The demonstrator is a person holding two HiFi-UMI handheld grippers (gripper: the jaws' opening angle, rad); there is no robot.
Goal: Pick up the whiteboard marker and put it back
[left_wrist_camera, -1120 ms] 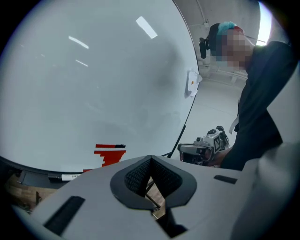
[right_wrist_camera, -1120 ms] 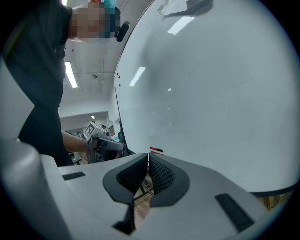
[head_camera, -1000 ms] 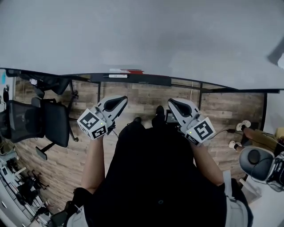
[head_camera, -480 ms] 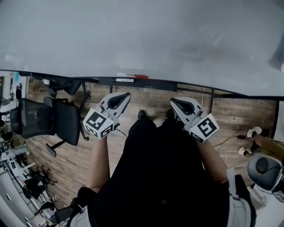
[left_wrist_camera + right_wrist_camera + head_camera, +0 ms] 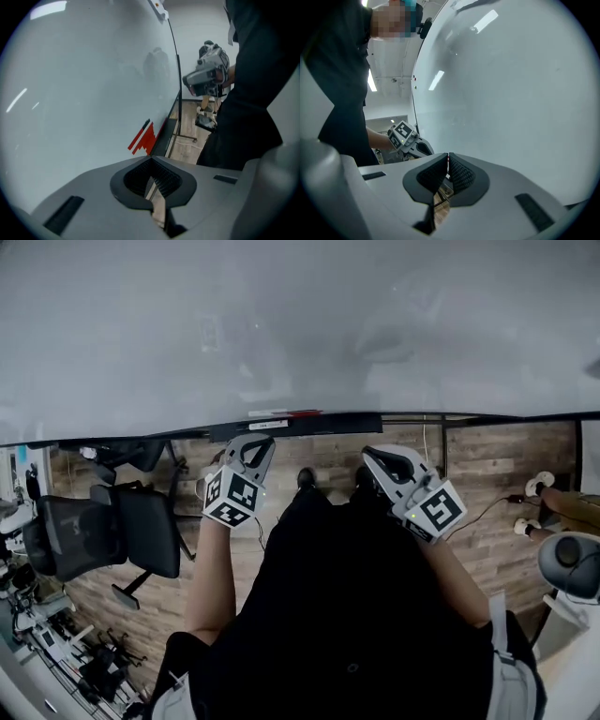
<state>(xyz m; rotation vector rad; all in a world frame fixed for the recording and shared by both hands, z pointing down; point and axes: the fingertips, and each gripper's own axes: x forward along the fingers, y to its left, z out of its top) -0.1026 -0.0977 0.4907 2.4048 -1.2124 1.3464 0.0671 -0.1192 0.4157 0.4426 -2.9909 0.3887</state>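
Observation:
A big whiteboard (image 5: 300, 324) fills the top of the head view. Along its lower edge runs a dark tray (image 5: 328, 421). On the tray lie a white-labelled marker (image 5: 269, 426) and a red marker (image 5: 302, 413). In the left gripper view the red marker (image 5: 143, 136) shows just beyond the jaws, against the board. My left gripper (image 5: 254, 441) is shut and empty, pointing at the tray just below the markers. My right gripper (image 5: 369, 453) is also shut and empty, below the tray further right. Each gripper shows in the other's view: the right gripper (image 5: 206, 77) and the left gripper (image 5: 405, 138).
A black office chair (image 5: 112, 531) stands on the wooden floor (image 5: 487, 451) at the left. Someone's feet in white shoes (image 5: 539, 482) and a grey-and-white rounded object (image 5: 572, 568) are at the right. A cable (image 5: 487, 507) lies on the floor.
My left gripper has rolled and moved right, closer to the tray under the markers. The right gripper has shifted only a little. The board fills more of the head view.

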